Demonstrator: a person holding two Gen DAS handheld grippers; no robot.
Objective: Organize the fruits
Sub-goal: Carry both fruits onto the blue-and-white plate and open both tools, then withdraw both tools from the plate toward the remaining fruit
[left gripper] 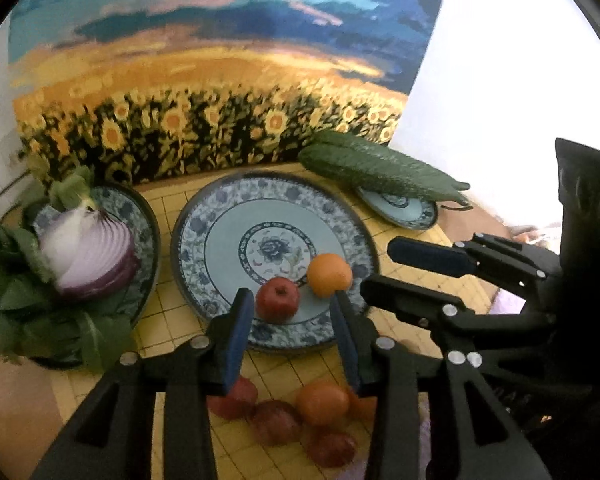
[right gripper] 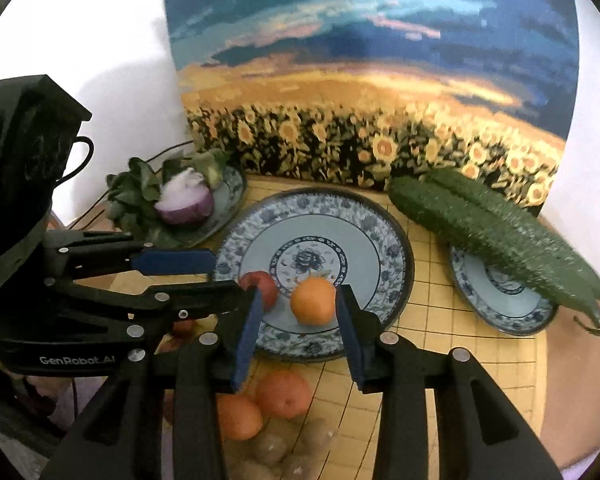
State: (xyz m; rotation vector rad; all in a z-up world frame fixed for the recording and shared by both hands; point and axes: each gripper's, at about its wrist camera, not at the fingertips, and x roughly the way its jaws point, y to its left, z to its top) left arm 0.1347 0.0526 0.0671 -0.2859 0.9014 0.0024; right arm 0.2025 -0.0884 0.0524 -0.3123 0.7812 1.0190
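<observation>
At frame centre, a small red apple [left gripper: 277,299] and a round orange [right gripper: 313,300] rest on the large blue-and-white patterned ceramic plate [left gripper: 220,216]; left gripper [left gripper: 292,320] and right gripper [right gripper: 300,322] hover, jaws apart, gripping nothing; more loose fruit lies at lower frame.

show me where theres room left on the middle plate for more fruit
The middle plate is bare across its centre and far half, toward the painting. Its near edge is crowded: the apple and orange sit there, with both grippers' fingers alongside.
</observation>
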